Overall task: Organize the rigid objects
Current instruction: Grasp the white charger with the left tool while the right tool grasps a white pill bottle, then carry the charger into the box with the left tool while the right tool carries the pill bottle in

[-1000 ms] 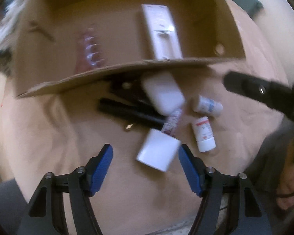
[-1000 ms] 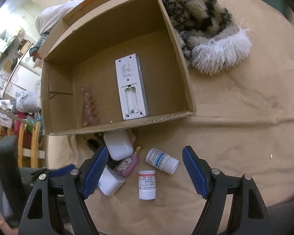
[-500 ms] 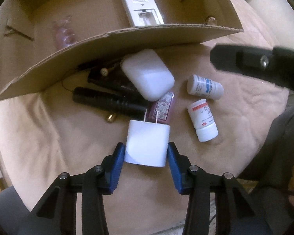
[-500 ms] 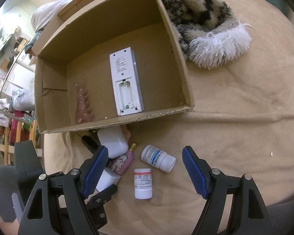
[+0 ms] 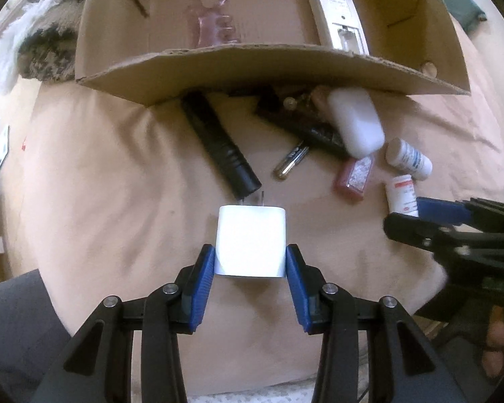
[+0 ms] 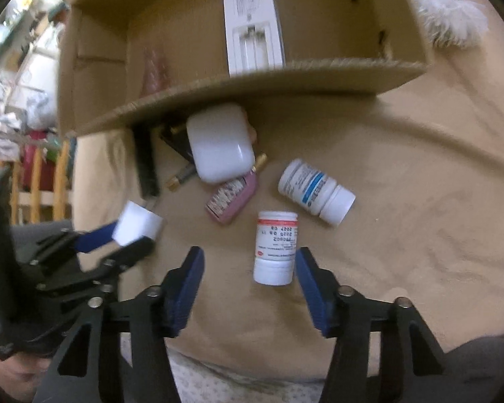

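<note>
Between the blue pads of the left gripper (image 5: 250,262) sits a white charger block (image 5: 250,240), clamped on both sides with its prongs pointing toward the cardboard box (image 5: 272,63). Just beyond the prongs lies a black flashlight (image 5: 220,144), with a small battery (image 5: 290,163) beside it. The right gripper (image 6: 250,270) stands wide, its jaws around a red-labelled pill bottle (image 6: 275,247) lying on the tan cloth (image 6: 403,174). Near it lie a blue-labelled bottle (image 6: 316,191), a pink bottle (image 6: 232,198) and a white case (image 6: 218,142). Inside the box rests a white remote (image 6: 252,23).

glossy white plastic charger (image 5: 250,241), matt cardboard box (image 5: 268,63)
</note>
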